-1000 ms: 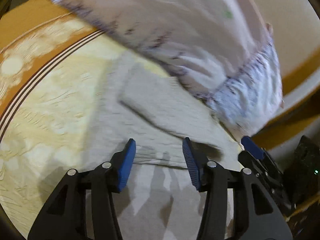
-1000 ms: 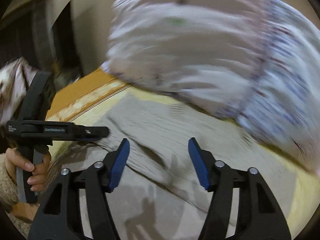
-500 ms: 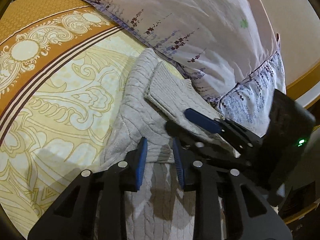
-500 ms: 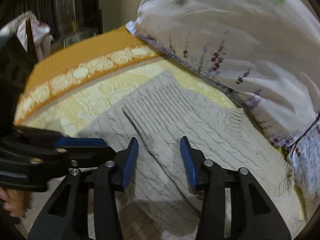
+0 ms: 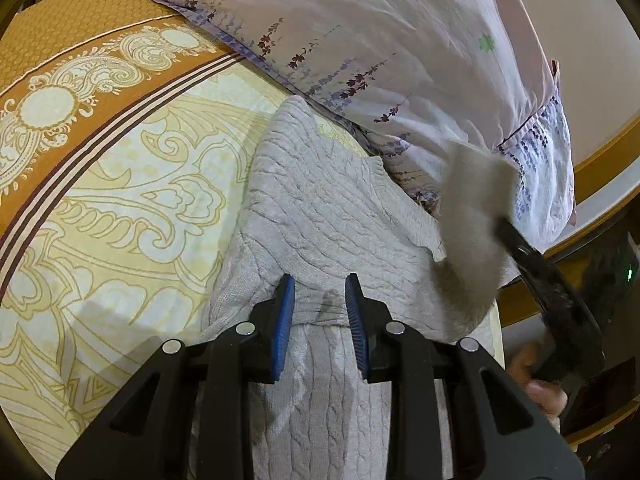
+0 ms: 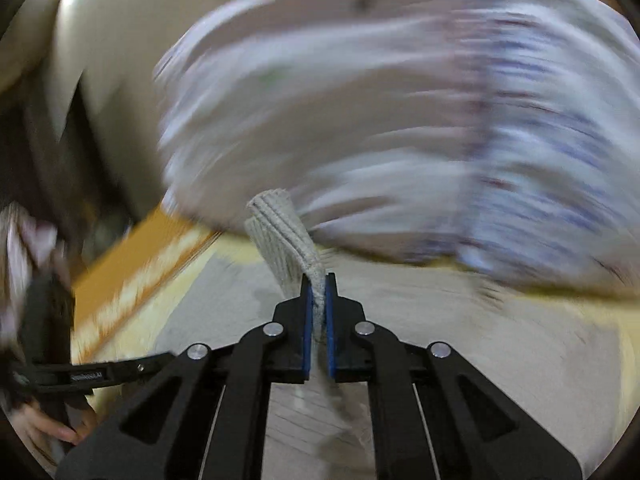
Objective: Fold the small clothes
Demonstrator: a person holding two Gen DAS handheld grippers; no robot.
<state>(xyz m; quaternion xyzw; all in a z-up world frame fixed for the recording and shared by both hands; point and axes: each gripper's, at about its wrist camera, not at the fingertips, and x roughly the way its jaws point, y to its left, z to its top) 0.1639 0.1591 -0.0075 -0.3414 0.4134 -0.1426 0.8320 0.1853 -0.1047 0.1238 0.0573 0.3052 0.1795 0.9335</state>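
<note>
A grey cable-knit sweater (image 5: 320,208) lies partly folded on the yellow patterned bedspread (image 5: 120,208). My left gripper (image 5: 320,312) hovers low over its middle, jaws apart with nothing between them. My right gripper (image 6: 319,312) is shut on the ribbed cuff of the sweater's sleeve (image 6: 280,236) and holds it lifted above the bed. In the left wrist view the lifted sleeve (image 5: 472,216) appears blurred at the right, with the right gripper's body (image 5: 552,300) behind it. The right wrist view is heavily motion-blurred.
A large floral pillow (image 5: 380,48) lies right behind the sweater, also seen blurred in the right wrist view (image 6: 380,100). An orange border band (image 5: 80,64) runs along the bedspread at the left. The bed's edge and wooden frame (image 5: 600,148) are at the right.
My right gripper has closed on the sleeve cuff and lifted it, moving fast. My left gripper has opened a little wider and stays over the sweater's middle.
</note>
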